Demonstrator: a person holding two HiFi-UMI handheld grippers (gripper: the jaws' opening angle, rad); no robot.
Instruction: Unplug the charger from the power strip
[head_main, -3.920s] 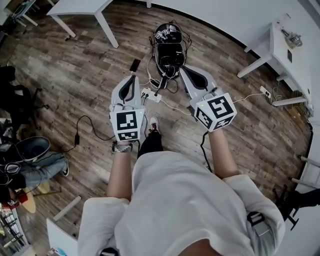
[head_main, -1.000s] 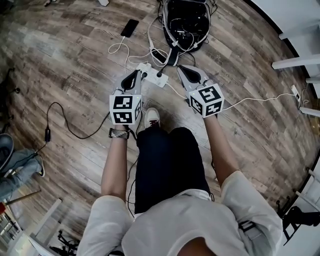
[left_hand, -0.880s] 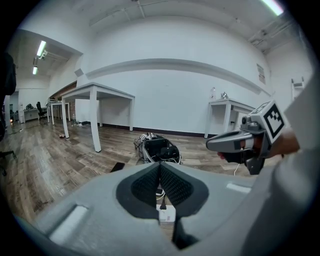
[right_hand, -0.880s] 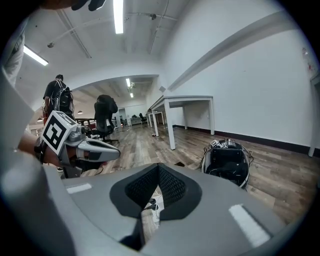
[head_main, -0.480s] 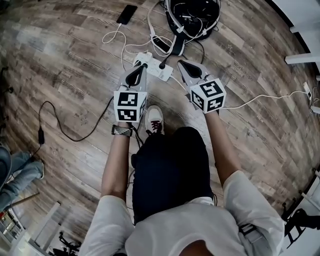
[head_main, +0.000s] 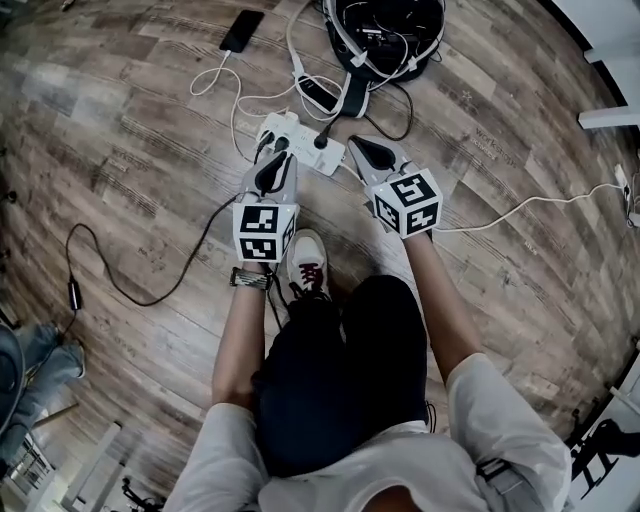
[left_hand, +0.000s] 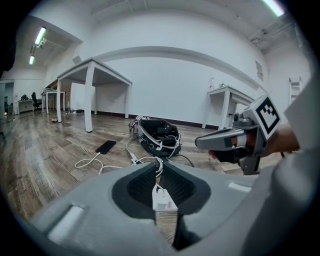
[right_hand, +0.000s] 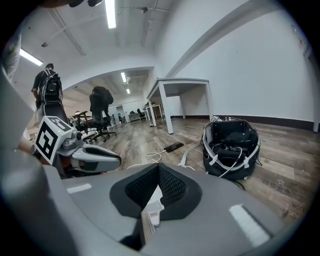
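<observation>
nothing is unplugged yet. the power strip (head_main: 303, 142) lies on the wood floor (head_main: 130, 180) just ahead of the person's shoe (head_main: 307, 262). the charger (head_main: 270, 130), which i take to be the white block at the strip's left end, where the white cable (head_main: 232, 100) from the phone (head_main: 241, 30) runs in, sits plugged in. a black plug (head_main: 322, 141) stands in the strip's middle too, so i cannot be sure which one is meant.

the left gripper (head_main: 272, 152) hangs low right by that left end. its jaws have just been opening, only to a narrow slit, and nothing is pinched between them. the right gripper (head_main: 353, 143) points at the strip's right end with its jaws together and empty. what is left, by my reading, is the whole job: widen the left jaws, close them on the charger and pull it out, perhaps with the right gripper pinning the strip down.

the head view alone gives the layout: both grippers flanking the strip, with the black bag (head_main: 385, 30) beyond it. the left gripper view shows the slit between its own jaws, the strip's white body beneath them and the tables further back. the right gripper view shows its jaw tips meeting, and people and chairs deep in the room that no other view catches.
</observation>
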